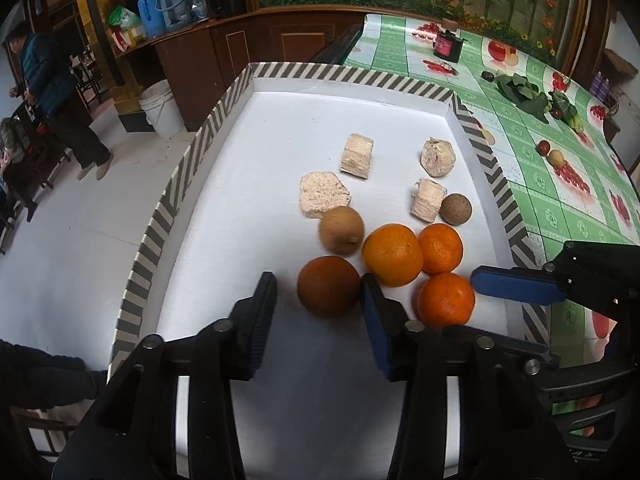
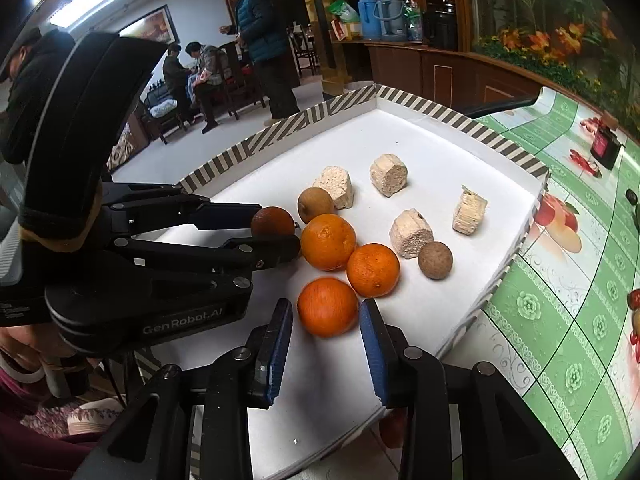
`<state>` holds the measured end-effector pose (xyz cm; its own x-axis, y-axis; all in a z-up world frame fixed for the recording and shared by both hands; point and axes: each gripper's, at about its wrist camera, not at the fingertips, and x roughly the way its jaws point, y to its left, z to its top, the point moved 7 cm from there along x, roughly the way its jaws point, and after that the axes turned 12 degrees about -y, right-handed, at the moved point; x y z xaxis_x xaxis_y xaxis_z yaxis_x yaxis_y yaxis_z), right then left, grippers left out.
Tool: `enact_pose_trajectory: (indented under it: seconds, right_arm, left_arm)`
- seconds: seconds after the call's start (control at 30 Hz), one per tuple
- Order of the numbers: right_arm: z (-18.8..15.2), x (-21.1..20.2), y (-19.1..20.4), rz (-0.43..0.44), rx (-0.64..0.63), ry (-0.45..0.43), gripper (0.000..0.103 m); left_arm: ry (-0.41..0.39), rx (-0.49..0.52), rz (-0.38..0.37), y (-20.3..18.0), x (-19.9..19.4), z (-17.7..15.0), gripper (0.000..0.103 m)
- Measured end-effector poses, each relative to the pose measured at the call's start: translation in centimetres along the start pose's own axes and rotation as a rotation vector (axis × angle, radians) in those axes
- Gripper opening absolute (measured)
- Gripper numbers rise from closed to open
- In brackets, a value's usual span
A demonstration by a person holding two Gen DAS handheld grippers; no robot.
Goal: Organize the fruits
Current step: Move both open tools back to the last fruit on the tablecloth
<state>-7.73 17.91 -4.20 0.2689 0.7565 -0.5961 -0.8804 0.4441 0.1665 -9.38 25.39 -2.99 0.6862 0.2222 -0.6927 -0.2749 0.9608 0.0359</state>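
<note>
A white tray with a striped rim point(image 1: 224, 108) point(image 2: 280, 128) holds a cluster of fruit: a dark brownish orange point(image 1: 329, 287) point(image 2: 273, 221), a large orange point(image 1: 392, 255) point(image 2: 328, 242), two smaller oranges point(image 1: 440, 249) point(image 1: 445, 300) point(image 2: 373, 270) point(image 2: 327, 306), a tan pear point(image 1: 341, 229) point(image 2: 315, 205) and a brown round fruit point(image 1: 456, 209) point(image 2: 435, 260). My left gripper point(image 1: 319, 300) point(image 2: 276, 232) is open with its fingers either side of the dark orange. My right gripper point(image 2: 326, 322) is open around the nearest orange; one blue pad point(image 1: 516, 284) shows in the left wrist view.
Several pale cut chunks point(image 1: 357, 155) point(image 2: 389, 175) lie further back on the tray. A green fruit-print tablecloth point(image 1: 560, 184) point(image 2: 560, 300) carries leafy greens point(image 1: 524, 94) and a dark box point(image 1: 447, 46). People and chairs point(image 2: 256, 32) stand beyond the tray.
</note>
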Motion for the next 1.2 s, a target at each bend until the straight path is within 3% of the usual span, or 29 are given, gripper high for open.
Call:
enact_pose_trajectory:
  seconds: [0.27, 0.43, 0.63, 0.97, 1.2]
  right_arm:
    - [0.5, -1.9, -0.7, 0.003, 0.037, -0.051, 0.034]
    - [0.6, -4.2, -2.6, -0.032, 0.065, -0.104, 0.034]
    - [-0.8, -6.5, -7.7, -0.140, 0.135, -0.112, 0.034]
    - [-2.8, -11.8, -19.5, -0.383, 0.291, -0.151, 0.034]
    - [-2.0, -11.4, -23.6, -0.400, 0.339, -0.160, 0.034]
  left_arm:
    - [-0.042, -0.004, 0.016, 0.1, -1.2, 0.9, 0.048]
    - [-0.065, -0.023, -0.018, -0.6, -1.7, 1.7, 0.048]
    - [-0.065, -0.035, -0.086, -3.1, -1.6, 2.8, 0.048]
    - [-0.053, 0.022, -0.220, -9.5, -1.5, 5.0, 0.048]
    - [-0.048, 0.072, -0.262, -12.5, -1.1, 6.3, 0.048]
